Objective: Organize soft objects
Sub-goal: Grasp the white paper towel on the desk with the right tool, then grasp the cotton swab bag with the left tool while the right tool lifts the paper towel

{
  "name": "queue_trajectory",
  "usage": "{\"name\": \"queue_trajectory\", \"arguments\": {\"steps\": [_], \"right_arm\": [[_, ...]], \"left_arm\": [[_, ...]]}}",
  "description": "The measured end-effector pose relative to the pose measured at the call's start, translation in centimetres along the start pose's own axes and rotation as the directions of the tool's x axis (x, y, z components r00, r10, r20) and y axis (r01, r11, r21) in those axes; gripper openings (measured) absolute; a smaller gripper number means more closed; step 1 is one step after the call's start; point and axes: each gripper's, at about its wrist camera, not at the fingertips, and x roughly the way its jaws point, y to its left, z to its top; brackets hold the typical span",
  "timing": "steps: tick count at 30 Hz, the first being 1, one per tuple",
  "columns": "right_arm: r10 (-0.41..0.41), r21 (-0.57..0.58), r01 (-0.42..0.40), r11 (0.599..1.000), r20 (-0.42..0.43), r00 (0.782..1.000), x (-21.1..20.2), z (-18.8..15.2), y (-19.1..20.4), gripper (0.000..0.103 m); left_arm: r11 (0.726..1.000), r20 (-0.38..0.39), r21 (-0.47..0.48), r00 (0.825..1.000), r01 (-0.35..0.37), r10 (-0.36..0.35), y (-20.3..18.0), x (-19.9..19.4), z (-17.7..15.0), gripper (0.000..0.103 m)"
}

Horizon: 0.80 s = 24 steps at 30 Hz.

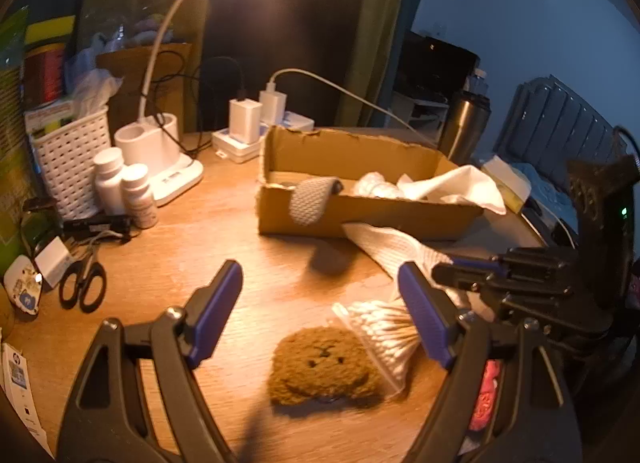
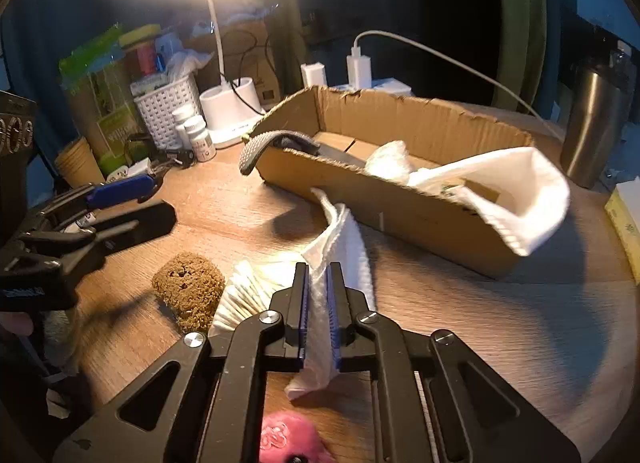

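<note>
My right gripper (image 2: pixel 319 269) is shut on a white knitted sock (image 2: pixel 344 239), which trails toward the cardboard box (image 2: pixel 420 115). In the left wrist view the same sock (image 1: pixel 392 247) lies in front of the box (image 1: pixel 360 219). My left gripper (image 1: pixel 320 303) stands open above a brown plush pad (image 1: pixel 324 367) with a stitched face, touching nothing. The brown pad (image 2: pixel 188 287) sits beside a bag of cotton swabs (image 2: pixel 244 295). A grey sock (image 1: pixel 312 199) and a white cloth (image 1: pixel 452 183) hang over the box's front wall. A pink plush (image 2: pixel 284 439) lies under my right gripper.
A desk lamp base (image 1: pixel 160 151), two white pill bottles (image 1: pixel 124 187), a white basket (image 1: pixel 72 159) and scissors (image 1: pixel 82 283) crowd the left of the round wooden table (image 1: pixel 200 231). Chargers (image 1: pixel 248 123) stand behind the box. A steel flask (image 2: pixel 592 123) stands at the right.
</note>
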Motion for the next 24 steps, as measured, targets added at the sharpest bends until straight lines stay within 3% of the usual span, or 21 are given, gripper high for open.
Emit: {"name": "queue_trajectory", "arguments": {"steps": [10,14,16,18,24], "right_arm": [[-0.053,0.049,0.051,0.997,0.039,0.998,-3.1,-1.5,-4.3,0.009],[-0.03,0.074,0.027,0.997,0.03,0.999,-3.4,-2.2,-5.4,0.01],[-0.016,0.086,0.013,0.996,0.037,0.999,-3.5,-2.3,-5.5,0.014],[-0.003,0.092,-0.001,0.996,0.037,0.999,-3.3,-2.3,-5.5,0.032],[0.019,0.09,-0.022,0.996,0.032,0.999,-2.5,-2.1,-5.4,0.034]], "left_arm": [[0.998,-0.061,0.034,0.997,0.054,-0.052,-3.3,2.3,0.2,0.081],[0.996,-0.106,0.058,0.993,0.067,-0.061,-4.8,3.9,0.0,0.081],[0.995,-0.133,0.075,0.989,0.068,-0.057,-5.4,4.8,-0.2,0.081],[0.994,-0.158,0.087,0.986,0.07,-0.056,-5.9,5.6,-0.4,0.081],[0.993,-0.244,0.094,0.968,0.076,-0.051,-6.3,8.1,-1.0,0.082]]}}
